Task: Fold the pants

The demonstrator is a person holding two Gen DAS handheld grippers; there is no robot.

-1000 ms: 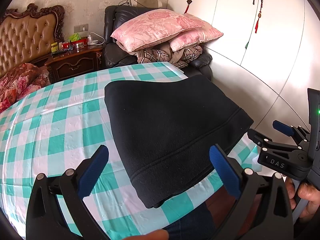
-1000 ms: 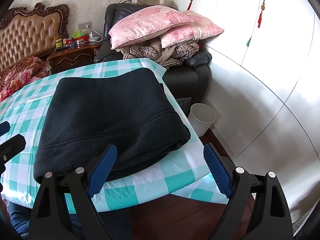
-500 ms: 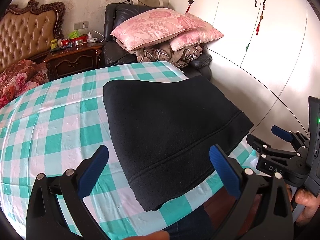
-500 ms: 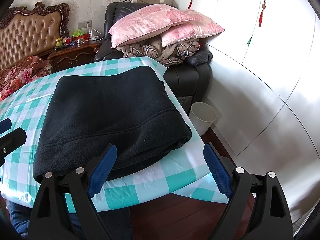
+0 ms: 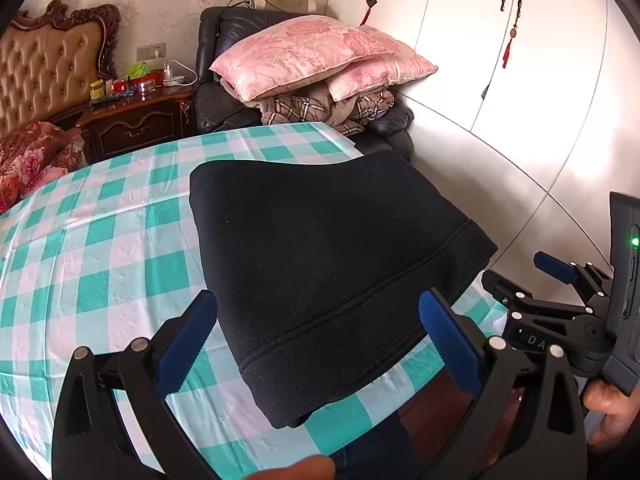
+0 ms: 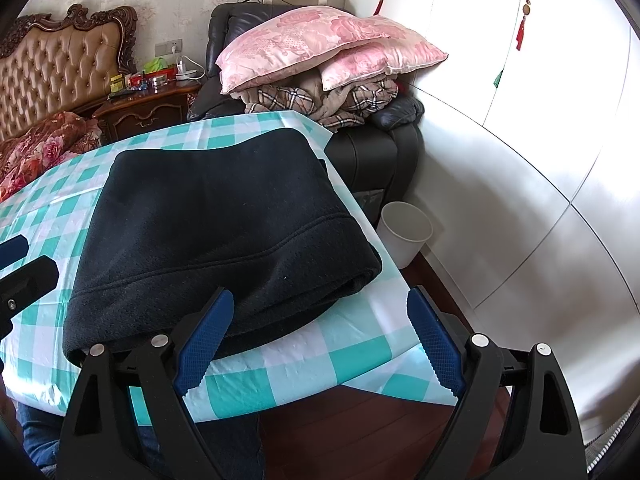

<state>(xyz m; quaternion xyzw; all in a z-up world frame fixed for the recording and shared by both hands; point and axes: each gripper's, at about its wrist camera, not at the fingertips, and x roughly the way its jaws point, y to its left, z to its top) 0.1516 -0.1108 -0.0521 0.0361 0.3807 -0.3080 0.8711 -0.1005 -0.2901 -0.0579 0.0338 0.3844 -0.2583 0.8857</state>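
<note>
The black fleece pants [image 5: 328,256] lie folded into a thick rectangle on the teal-and-white checked tablecloth [image 5: 100,264], near the table's front right corner. They also show in the right wrist view [image 6: 216,224]. My left gripper [image 5: 320,340] is open and empty, just in front of the folded edge. My right gripper [image 6: 320,340] is open and empty, in front of the pants' right end at the table corner. It also shows at the right of the left wrist view [image 5: 556,292].
A white waste bin [image 6: 404,236] stands on the floor right of the table. Behind it is a black armchair [image 6: 376,148] piled with pink pillows [image 6: 320,48]. A wooden nightstand [image 5: 136,120] and a bed [image 5: 36,152] lie at the back left. White wardrobe doors [image 5: 520,80] line the right.
Both grippers stay open and have barely shifted. The pants have not moved.
</note>
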